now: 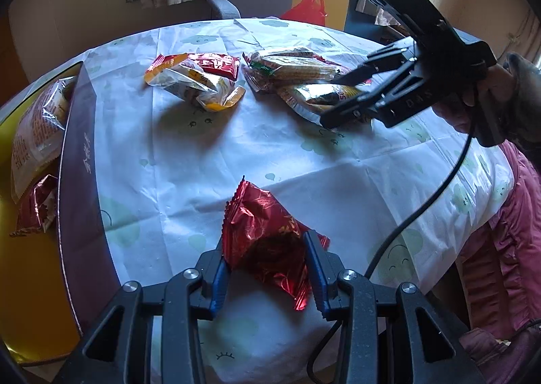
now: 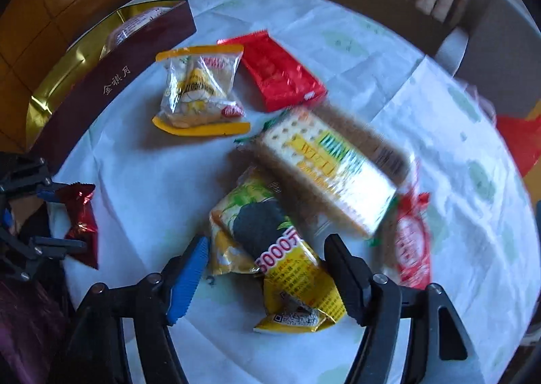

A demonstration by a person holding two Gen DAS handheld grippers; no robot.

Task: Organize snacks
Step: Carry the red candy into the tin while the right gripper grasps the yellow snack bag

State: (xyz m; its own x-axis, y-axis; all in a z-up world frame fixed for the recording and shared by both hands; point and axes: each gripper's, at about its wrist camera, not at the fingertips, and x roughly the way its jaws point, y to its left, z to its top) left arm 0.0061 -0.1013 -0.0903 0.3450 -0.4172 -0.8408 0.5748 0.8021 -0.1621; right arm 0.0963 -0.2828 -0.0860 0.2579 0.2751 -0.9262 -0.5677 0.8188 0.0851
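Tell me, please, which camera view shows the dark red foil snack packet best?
The left wrist view: the dark red foil snack packet fills the foreground, clamped between the left hand-held gripper fingers. The right wrist view shows it only small at the left edge, partly hidden by that gripper.

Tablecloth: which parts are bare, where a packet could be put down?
The widest bare patch of the tablecloth lies between the dark box, the yellow packets and the red foil packet held by the left claw. The far right is crowded: the cracker pack and yellow-green packet overlap under the open right claw.
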